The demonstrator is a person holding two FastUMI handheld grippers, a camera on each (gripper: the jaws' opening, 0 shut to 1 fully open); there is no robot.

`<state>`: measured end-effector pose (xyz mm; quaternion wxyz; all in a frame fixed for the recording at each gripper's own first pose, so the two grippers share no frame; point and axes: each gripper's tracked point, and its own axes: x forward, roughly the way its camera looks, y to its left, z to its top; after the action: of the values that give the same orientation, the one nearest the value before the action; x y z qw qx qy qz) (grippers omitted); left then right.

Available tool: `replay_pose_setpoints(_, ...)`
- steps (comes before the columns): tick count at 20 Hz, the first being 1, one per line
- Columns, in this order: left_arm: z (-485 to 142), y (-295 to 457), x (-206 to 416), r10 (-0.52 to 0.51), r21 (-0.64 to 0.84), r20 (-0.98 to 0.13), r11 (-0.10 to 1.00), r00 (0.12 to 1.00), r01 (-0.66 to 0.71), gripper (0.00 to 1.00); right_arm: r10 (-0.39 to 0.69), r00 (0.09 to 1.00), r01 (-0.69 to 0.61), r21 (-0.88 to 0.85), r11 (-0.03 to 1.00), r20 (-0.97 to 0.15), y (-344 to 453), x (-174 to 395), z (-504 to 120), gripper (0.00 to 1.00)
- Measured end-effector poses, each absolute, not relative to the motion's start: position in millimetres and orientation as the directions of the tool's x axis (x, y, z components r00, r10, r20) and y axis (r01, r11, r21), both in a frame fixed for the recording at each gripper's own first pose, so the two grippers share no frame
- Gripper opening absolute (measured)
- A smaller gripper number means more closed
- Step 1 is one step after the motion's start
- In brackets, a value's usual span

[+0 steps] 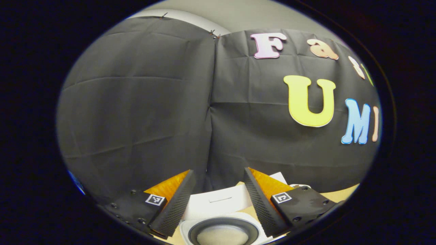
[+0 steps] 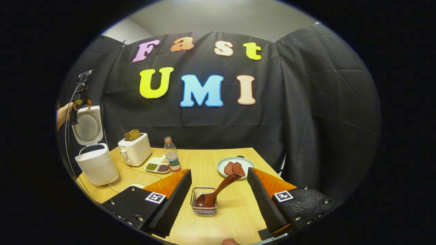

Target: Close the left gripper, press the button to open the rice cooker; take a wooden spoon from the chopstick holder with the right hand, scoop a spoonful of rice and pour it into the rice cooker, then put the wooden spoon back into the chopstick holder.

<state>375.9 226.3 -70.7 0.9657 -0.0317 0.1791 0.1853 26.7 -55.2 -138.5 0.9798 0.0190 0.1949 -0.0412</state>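
Two open jaws, wooden spoon (image 2: 218,190) ahead between

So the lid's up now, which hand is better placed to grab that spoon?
The right. Its open gripper looks straight at the brown wooden spoon leaning in the small wire holder just ahead, while the left gripper hangs over the open white rice cooker.
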Motion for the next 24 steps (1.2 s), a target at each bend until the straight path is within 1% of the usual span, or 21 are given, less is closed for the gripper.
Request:
replay_pose_setpoints(2, -72.1, 214.8, 363.9, 0.339, -0.002, -0.361, 0.931, 0.868, -0.365, 0.98, -0.059, 0.923, 0.076, 0.032, 0.997, -0.380, -56.2, 30.6, -138.6, 1.00)
replay_pose_setpoints(3, -74.5, 210.1, 358.7, 0.335, -0.007, -0.365, 0.932, 0.869, -0.362, 0.99, -0.052, 0.924, 0.068, 0.030, 0.997, -0.379, -56.2, 32.5, -138.1, 1.00)
replay_pose_setpoints(7, -84.2, 187.4, 336.6, 0.311, -0.022, -0.382, 0.938, 0.870, -0.345, 0.96, -0.022, 0.928, 0.036, 0.030, 0.999, -0.373, -53.5, 38.4, -136.4, 1.00)
replay_pose_setpoints(9, -90.6, 177.0, 325.9, 0.296, -0.032, -0.395, 0.942, 0.870, -0.335, 0.98, -0.004, 0.927, 0.022, 0.043, 0.999, -0.374, -50.9, 38.6, -136.5, 0.99)
replay_pose_setpoints(16, -119.3, 141.3, 289.9, 0.266, -0.065, -0.441, 0.943, 0.857, -0.326, 0.96, -0.002, 0.930, 0.021, 0.049, 0.999, -0.369, -60.6, 36.9, -136.0, 1.00)
replay_pose_setpoints(21, -157.6, 119.5, 257.5, 0.239, -0.090, -0.489, 0.943, 0.839, -0.321, 0.96, -0.003, 0.931, 0.024, 0.053, 0.998, -0.366, -64.8, 34.7, -135.7, 1.00)
replay_pose_setpoints(24, -188.9, 106.1, 238.5, 0.223, -0.066, -0.530, 0.951, 0.818, -0.303, 0.97, 0.001, 0.930, 0.020, 0.052, 0.998, -0.367, -64.0, 33.6, -136.2, 1.00)
